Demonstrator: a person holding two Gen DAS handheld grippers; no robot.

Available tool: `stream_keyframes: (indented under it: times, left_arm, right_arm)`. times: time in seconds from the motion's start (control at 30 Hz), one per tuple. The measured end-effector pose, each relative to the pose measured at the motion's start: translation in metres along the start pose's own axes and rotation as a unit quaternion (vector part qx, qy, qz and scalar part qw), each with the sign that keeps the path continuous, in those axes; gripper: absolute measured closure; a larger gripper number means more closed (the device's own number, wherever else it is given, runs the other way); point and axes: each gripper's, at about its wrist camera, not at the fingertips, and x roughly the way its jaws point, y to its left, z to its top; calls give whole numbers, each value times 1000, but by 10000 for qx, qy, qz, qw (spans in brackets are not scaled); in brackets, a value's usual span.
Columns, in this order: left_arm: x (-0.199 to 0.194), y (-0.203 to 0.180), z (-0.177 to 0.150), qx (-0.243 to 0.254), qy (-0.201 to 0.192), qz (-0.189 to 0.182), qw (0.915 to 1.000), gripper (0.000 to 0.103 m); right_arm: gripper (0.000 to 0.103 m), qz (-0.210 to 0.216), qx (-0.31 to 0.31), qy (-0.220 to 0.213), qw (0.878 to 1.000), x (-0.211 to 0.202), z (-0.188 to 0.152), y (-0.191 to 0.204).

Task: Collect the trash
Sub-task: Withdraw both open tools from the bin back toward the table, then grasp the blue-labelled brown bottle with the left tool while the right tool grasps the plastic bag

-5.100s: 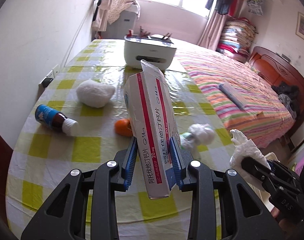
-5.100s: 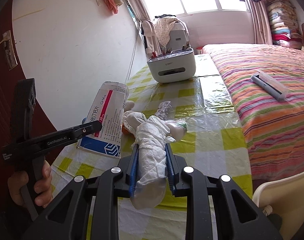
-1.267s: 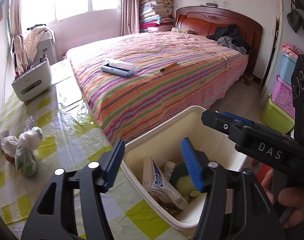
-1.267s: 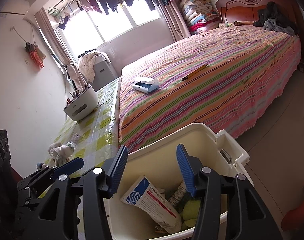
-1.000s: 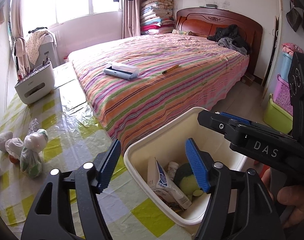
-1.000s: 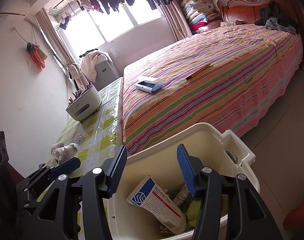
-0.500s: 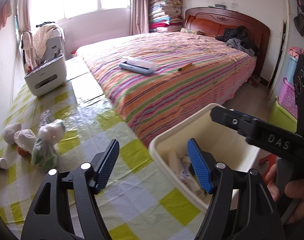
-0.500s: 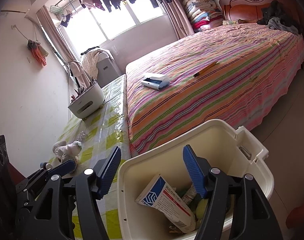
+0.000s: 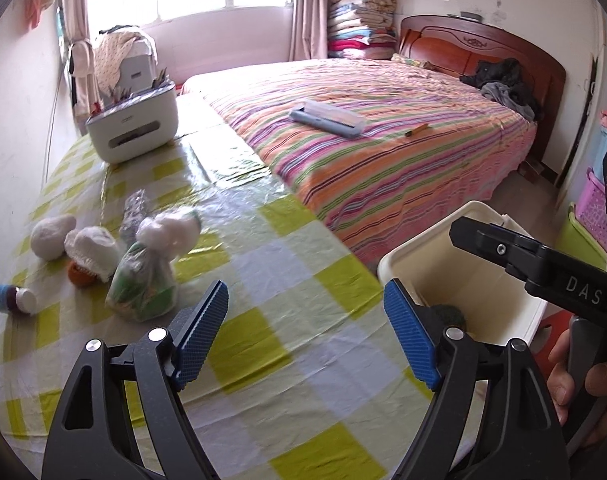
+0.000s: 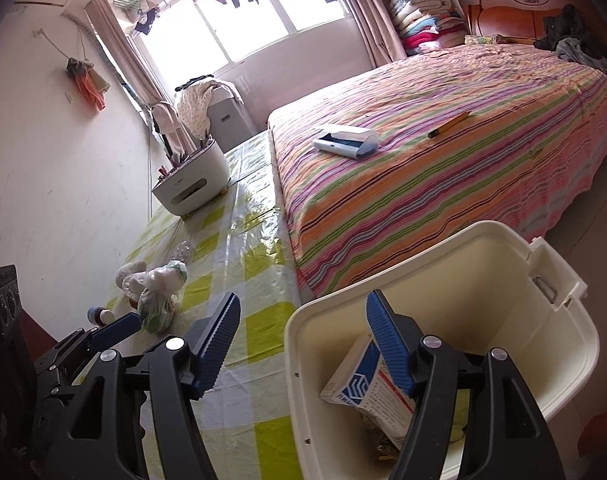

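Note:
A cream plastic bin stands beside the table and holds a white and blue medicine box; the bin also shows in the left wrist view. My left gripper is open and empty above the yellow checked tablecloth. My right gripper is open and empty over the bin's left rim. On the table's left lie a green plastic bag, white tissue wads, an orange piece and a small blue-labelled bottle.
A white organiser box stands at the table's far end. A striped bed runs along the table's right side, with a blue-white case on it. Coloured baskets stand at the far right.
Both grippers dropped their trash into the bin and opened. The left gripper has swung left from over the bin to above the table; the right has shifted slightly left.

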Motion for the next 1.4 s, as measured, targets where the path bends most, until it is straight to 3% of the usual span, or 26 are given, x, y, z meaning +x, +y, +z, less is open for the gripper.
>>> stream_keyframes:
  times: [0.53,0.8,0.93,1.0,1.03,1.17,1.27,1.4]
  left_arm:
    - [-17,92,-9,-833,-38,332,9960,23]
    - [-28,168,-19,-1669,-16,851,9823,23]
    - [-35,219,-26,-2363,5,1147,9649,23]
    - [-40,246,-28,-2850,-10,1296,9497,23]
    - [-41,258,-29,-3091,-9,1340,9415,23]
    - [-42,311,-35,-4100,33,1737,8954,23]
    - [-37,339,-34,-4437,129,2172,8693,23]
    - [-30,369,-31,-4697,248,2590,8436,23]
  right_arm:
    - [38,231,-334,404,9984,34,-14,50]
    - [37,446,-490,672,9955,55,-24,79]
    - [37,582,-483,842,9936,66,-27,89]
    - [37,644,-503,923,9924,74,-30,97]
    - [37,655,-515,940,9921,75,-30,99]
    - [37,762,-640,1010,9899,84,-32,114]
    - [37,833,-727,1047,9883,87,-36,124]
    - [37,902,-790,1090,9868,88,-41,131]
